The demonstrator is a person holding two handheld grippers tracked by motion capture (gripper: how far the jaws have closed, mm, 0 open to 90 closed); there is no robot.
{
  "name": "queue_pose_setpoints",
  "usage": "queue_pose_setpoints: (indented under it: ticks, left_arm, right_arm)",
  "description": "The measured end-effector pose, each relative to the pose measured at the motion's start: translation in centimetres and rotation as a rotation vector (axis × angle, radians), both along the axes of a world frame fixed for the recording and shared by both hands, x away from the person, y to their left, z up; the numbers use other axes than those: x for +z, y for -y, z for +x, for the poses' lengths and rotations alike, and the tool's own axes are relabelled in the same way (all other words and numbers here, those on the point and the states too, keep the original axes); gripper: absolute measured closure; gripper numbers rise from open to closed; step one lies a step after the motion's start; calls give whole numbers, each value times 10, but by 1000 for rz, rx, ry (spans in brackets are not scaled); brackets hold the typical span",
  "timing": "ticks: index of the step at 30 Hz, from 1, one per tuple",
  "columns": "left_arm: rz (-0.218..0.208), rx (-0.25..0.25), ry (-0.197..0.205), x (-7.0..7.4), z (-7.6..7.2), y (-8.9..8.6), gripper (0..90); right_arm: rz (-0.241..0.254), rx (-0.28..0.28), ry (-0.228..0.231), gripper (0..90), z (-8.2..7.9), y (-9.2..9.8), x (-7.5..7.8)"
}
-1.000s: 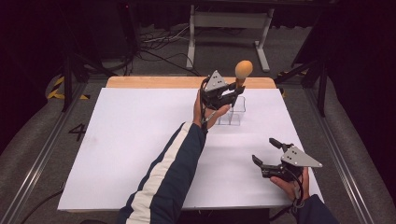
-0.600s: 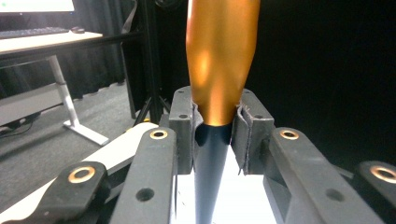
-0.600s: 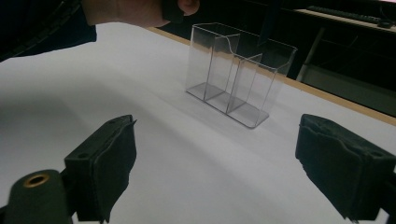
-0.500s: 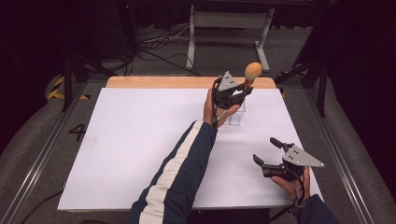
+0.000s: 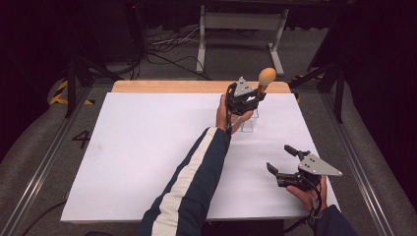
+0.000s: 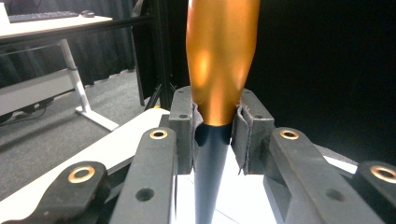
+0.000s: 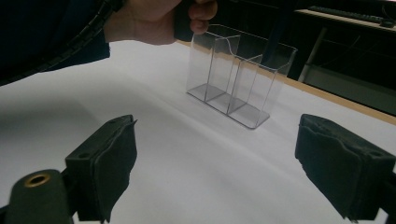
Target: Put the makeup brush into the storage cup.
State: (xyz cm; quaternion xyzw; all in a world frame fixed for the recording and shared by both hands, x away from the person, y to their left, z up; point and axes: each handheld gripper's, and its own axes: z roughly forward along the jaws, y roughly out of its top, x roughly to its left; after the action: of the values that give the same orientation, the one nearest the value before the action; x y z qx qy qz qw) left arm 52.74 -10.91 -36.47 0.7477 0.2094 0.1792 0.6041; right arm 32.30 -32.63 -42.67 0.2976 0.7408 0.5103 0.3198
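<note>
Lab or studio recording space: black curtains [image 5: 44, 44] around, white-topped table [image 5: 147, 147], cables [image 5: 167, 46] on grey carpet, metal floor rails [image 5: 34, 172], desk with keyboard [image 6: 42, 16].

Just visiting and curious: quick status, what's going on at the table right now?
Left hand-held gripper shut on orange-headed, dark-handled utensil, above clear plastic divided holder. Right hand-held gripper open, idle near table edge. Nothing blocking holder.

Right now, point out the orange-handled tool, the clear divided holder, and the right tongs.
orange-handled tool [image 6: 219, 60], left gripper view, on its orange handle.
clear divided holder [image 7: 236, 77], right gripper view, on its front wall.
right tongs [image 5: 284, 158], high view, midway between the fingertips.
</note>
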Motion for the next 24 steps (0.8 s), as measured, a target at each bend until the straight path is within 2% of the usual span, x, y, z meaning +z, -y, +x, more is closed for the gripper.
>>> queue_pose_setpoints:
  ticks: [8, 15, 24]
  left_arm:
    - [12, 6, -16, -5, 1, 0, 720]
    - [5, 9, -23, -6, 0, -2, 719]
    - [41, -1, -37, -14, 0, 1, 718]
  right_arm:
    - [-2, -1, 0, 131, 0, 0, 0]
    - [-2, -1, -2, 131, 0, 0, 0]
    - [-7, 3, -11, 133, 1, 0, 0]
